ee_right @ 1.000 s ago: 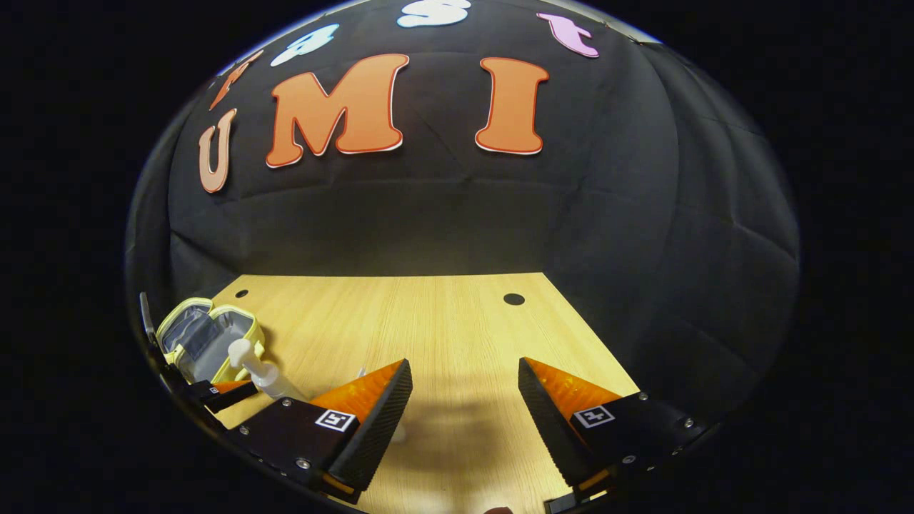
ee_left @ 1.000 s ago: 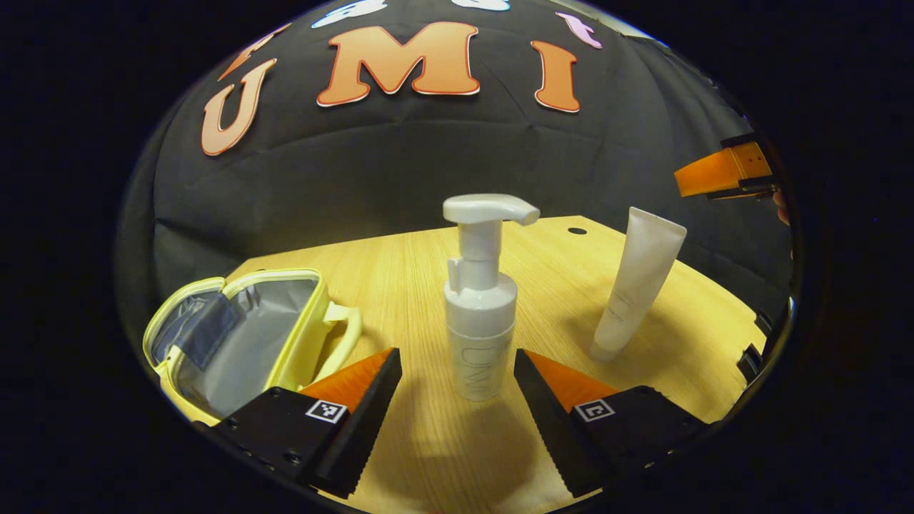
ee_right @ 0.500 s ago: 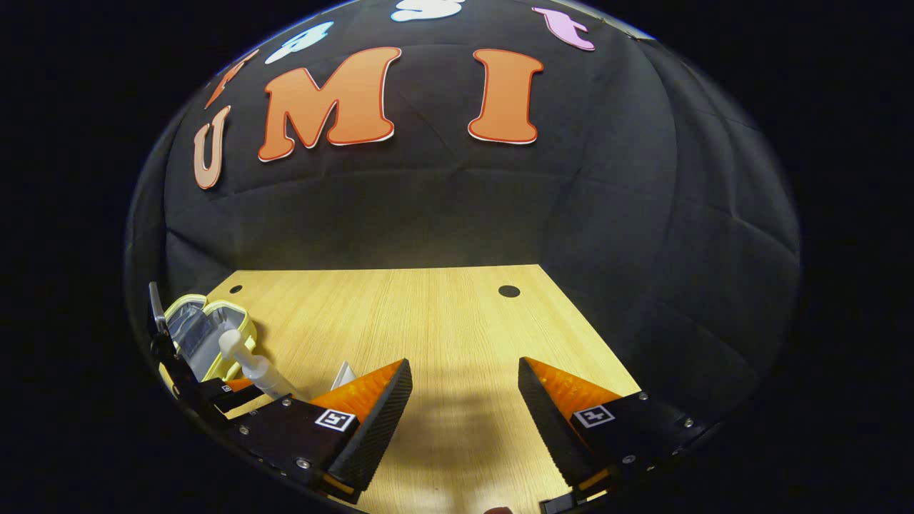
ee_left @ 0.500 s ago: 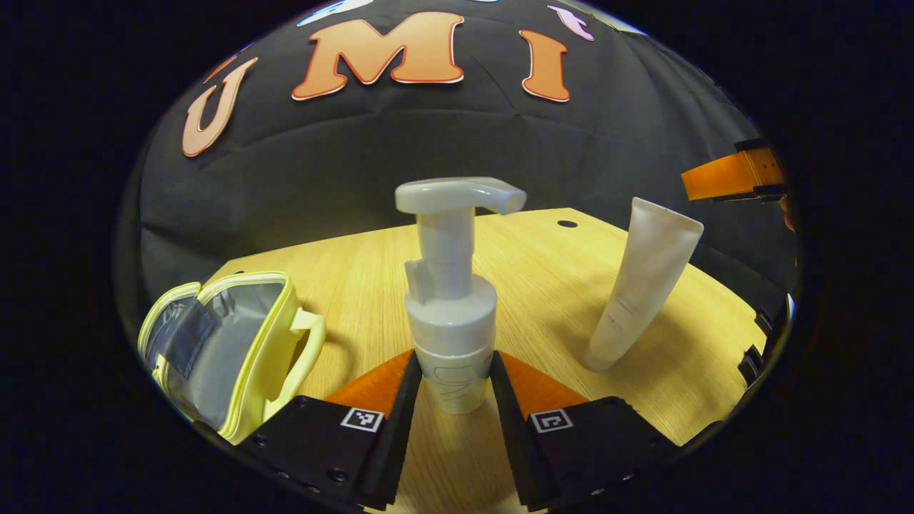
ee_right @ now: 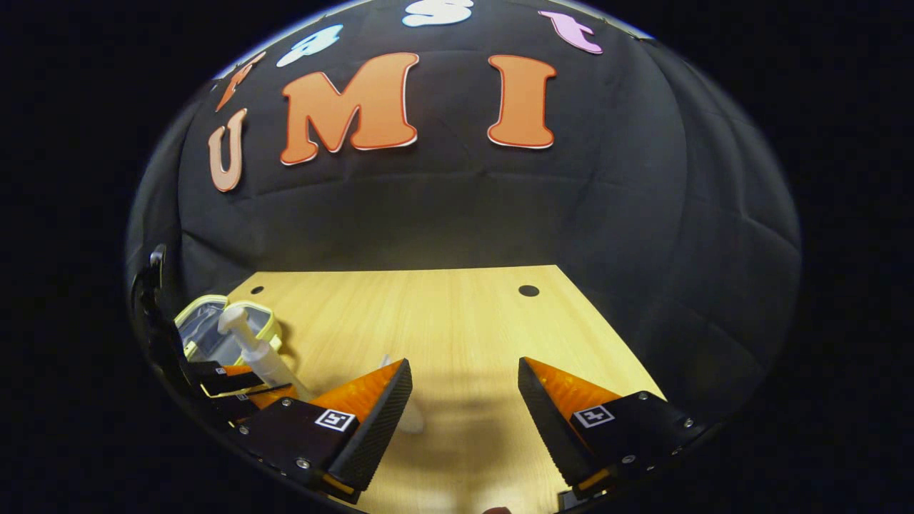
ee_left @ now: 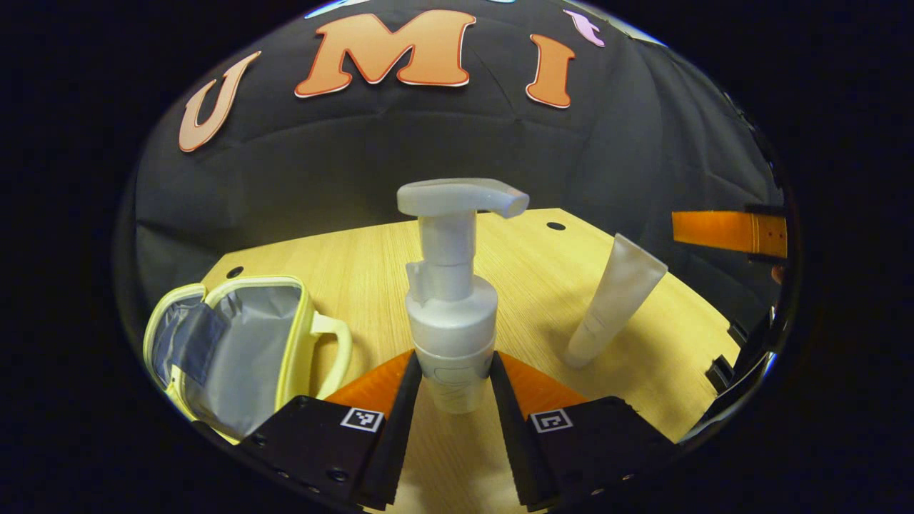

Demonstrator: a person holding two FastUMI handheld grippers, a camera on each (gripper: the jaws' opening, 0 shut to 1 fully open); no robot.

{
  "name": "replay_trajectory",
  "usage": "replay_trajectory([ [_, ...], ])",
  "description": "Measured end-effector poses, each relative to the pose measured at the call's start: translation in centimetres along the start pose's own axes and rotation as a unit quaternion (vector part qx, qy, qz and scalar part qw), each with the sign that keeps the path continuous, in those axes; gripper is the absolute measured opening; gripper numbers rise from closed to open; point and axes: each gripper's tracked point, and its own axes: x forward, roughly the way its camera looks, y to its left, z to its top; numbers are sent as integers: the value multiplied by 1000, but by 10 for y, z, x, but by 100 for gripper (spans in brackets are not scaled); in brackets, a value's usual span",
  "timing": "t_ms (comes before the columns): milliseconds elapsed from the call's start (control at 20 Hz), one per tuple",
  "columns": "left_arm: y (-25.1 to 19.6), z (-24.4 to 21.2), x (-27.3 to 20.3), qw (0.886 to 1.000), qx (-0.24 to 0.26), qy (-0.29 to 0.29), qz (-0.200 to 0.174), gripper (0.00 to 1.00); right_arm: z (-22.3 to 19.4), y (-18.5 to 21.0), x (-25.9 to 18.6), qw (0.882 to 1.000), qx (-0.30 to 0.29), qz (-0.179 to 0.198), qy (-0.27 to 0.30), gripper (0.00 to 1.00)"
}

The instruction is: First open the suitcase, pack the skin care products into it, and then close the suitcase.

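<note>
A white pump bottle [ee_left: 451, 307] stands upright between the fingers of my left gripper [ee_left: 455, 389], which is shut on its lower body. To its left the yellow case [ee_left: 228, 343] lies open, grey lining showing. A white tube [ee_left: 614, 300] stands tilted on its cap to the right of the bottle. In the right gripper view, my right gripper [ee_right: 464, 400] hangs open over the wooden table [ee_right: 457, 314] with nothing between its fingers. That view also has the pump bottle [ee_right: 258, 353], the yellow case [ee_right: 214, 332] and the left gripper [ee_right: 235, 382] at far left. The tube [ee_right: 410, 421] is mostly hidden behind my right gripper's left finger.
The table [ee_left: 535, 264] has small round holes [ee_left: 555, 226] near its far edge and ends at the black cloth wall. The right gripper's finger [ee_left: 725, 232] shows at the far right of the left gripper view, above the tube.
A second ago my left gripper was open around the pump bottle; it has shut on it. Since then the view has shifted a little. My right gripper stayed open, drifting slightly.
</note>
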Motion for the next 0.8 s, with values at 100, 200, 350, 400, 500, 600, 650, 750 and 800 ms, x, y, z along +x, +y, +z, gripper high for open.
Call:
replay_trajectory([
  [100,8,11,-18,1000,-14,0,-7,60,-6,17,-9,1000,-7,15,-3,95],
  [200,21,22,-34,1000,-24,-2,-6,60,-21,29,-8,1000,-24,14,5,95],
  [350,40,30,-53,999,-35,-1,8,60,-52,48,10,999,-29,30,35,96],
  [400,45,31,-58,999,-38,-1,11,60,-64,54,19,998,-30,36,49,95],
  [500,57,30,-66,999,-49,0,17,60,-87,65,34,996,-24,43,68,96],
  [600,69,25,-74,998,-52,5,29,60,-106,62,50,995,-23,33,90,96],
  [650,74,21,-78,998,-52,8,36,60,-113,61,56,995,-18,30,97,96],
  [750,84,16,-82,998,-51,13,45,60,-119,56,65,994,-7,22,104,94],
  [800,88,14,-84,997,-53,15,48,60,-121,57,68,994,-4,23,107,90],
])
